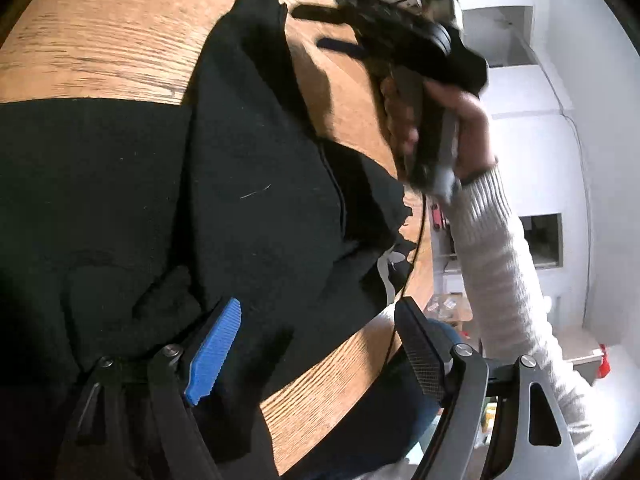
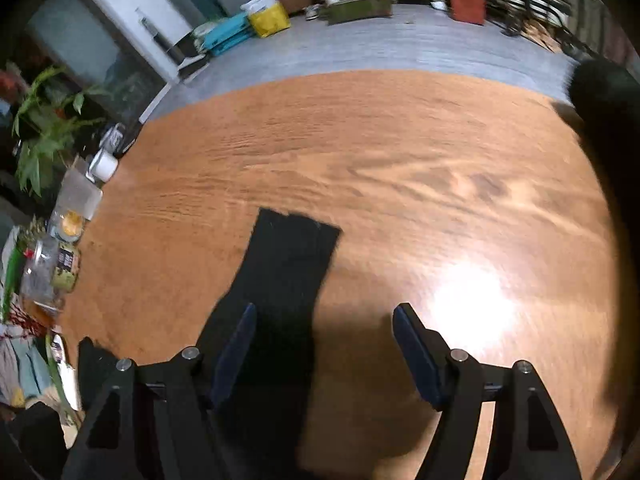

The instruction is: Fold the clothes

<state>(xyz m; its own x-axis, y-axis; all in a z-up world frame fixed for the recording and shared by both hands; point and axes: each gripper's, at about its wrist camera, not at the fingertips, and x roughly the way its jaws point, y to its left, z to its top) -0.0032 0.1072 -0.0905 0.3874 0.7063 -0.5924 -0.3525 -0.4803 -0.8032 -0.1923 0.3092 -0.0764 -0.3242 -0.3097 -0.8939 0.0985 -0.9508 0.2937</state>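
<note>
A black garment lies spread over the wooden table, with folds and a white drawstring near the table's edge. My left gripper is open just above it, its blue pad over the cloth and its black pad at the table's edge, gripping nothing. In the right wrist view a long black sleeve lies flat on the table and runs back under the left finger. My right gripper stands open above it, not pressing on it. More black cloth shows at the right edge.
A hand in a white ribbed sleeve holds the other gripper over the table's far side. A potted plant, a white cup and jars crowd the table's left rim. Boxes and a yellow tub stand on the grey floor beyond.
</note>
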